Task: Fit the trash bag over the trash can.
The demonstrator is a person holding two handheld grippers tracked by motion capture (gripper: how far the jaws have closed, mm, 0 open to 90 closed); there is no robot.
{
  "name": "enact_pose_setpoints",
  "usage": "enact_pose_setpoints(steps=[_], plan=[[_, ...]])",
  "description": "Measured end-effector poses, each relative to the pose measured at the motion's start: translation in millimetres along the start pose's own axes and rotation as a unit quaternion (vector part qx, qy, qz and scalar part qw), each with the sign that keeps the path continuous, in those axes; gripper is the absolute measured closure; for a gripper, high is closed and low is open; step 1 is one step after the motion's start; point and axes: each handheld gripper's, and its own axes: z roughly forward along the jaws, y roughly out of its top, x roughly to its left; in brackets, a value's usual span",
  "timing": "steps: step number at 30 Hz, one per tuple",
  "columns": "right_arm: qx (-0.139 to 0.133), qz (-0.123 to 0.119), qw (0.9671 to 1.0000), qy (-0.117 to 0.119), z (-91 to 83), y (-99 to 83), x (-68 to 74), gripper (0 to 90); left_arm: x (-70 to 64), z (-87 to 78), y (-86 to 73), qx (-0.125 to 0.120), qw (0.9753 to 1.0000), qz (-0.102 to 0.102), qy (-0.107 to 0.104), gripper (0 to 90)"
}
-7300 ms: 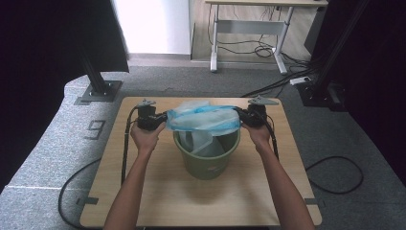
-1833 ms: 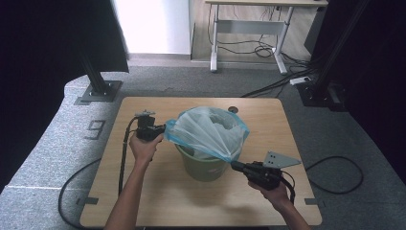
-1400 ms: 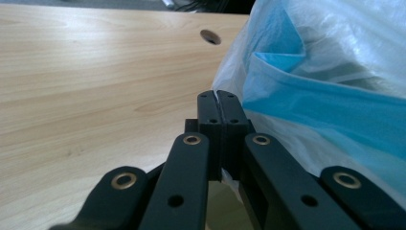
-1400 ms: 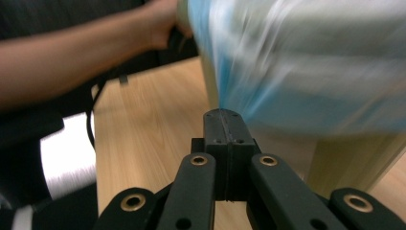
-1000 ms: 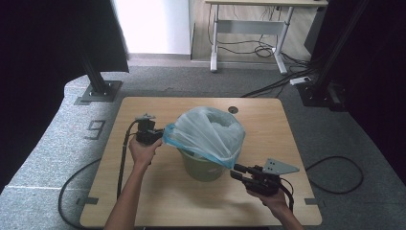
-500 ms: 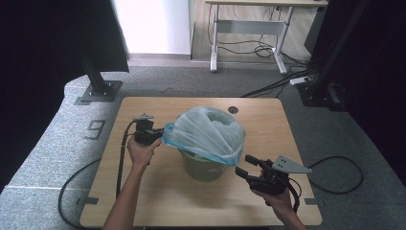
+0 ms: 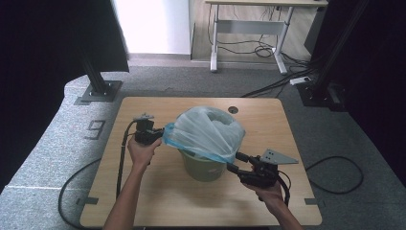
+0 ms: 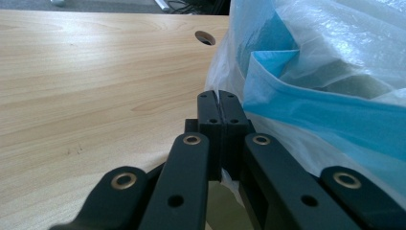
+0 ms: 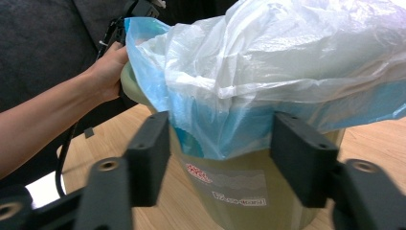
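Observation:
A pale green bin [image 7: 203,167] stands mid-table with a translucent white bag with a blue hem [image 7: 207,130] draped over its mouth. My left gripper [image 7: 157,135] is at the bag's left side, shut on the stretched blue edge. In the left gripper view the jaws [image 8: 219,103] are pressed together with the bag [image 8: 330,72] bulging on the right. My right gripper [image 7: 234,162] is at the bin's front right, open. In the right gripper view its fingertips [image 9: 220,158] straddle the hanging blue hem [image 9: 225,129] without touching it, above the labelled bin [image 9: 239,196].
The wooden table [image 7: 158,201] has a cable hole [image 7: 233,109] behind the bin. Each gripper trails a black cable [image 7: 122,158] toward the front edge. A desk frame [image 7: 249,33] and floor cables lie beyond the table.
My right gripper, shut on the bag's lower right edge a second ago, has opened, backed off, then come in toward the bin again. The left gripper holds still.

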Motion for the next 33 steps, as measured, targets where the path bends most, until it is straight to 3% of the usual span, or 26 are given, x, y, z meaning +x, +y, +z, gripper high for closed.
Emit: enact_pose_setpoints(steps=[7, 17, 20, 25, 33], plan=[[0.006, 0.003, 0.9999, 0.014, 0.7, 1.6, -1.4, 65.2, -1.8, 2.1, -0.5, 0.001, 1.0000, 0.001, -0.002, 89.6], [-0.001, -0.004, 0.9998, 0.021, -2.8, 0.8, -3.3, 88.4, -2.1, 3.1, -1.7, 0.001, 1.0000, 0.004, -0.003, 89.6], [-0.002, -0.010, 0.9996, 0.027, -3.7, 0.1, -1.8, 88.9, -1.8, 2.5, -2.3, 0.000, 1.0000, 0.004, -0.003, 89.6], [0.022, -0.049, 0.9972, 0.052, -0.1, -8.9, 10.1, 89.0, -1.0, 0.0, -4.7, 0.004, 0.9999, 0.010, -0.006, 89.6], [0.036, -0.057, 0.9953, 0.069, 6.2, -19.2, 13.3, 89.1, -1.7, -2.1, -7.0, 0.009, 0.9997, 0.016, -0.012, 89.6]])
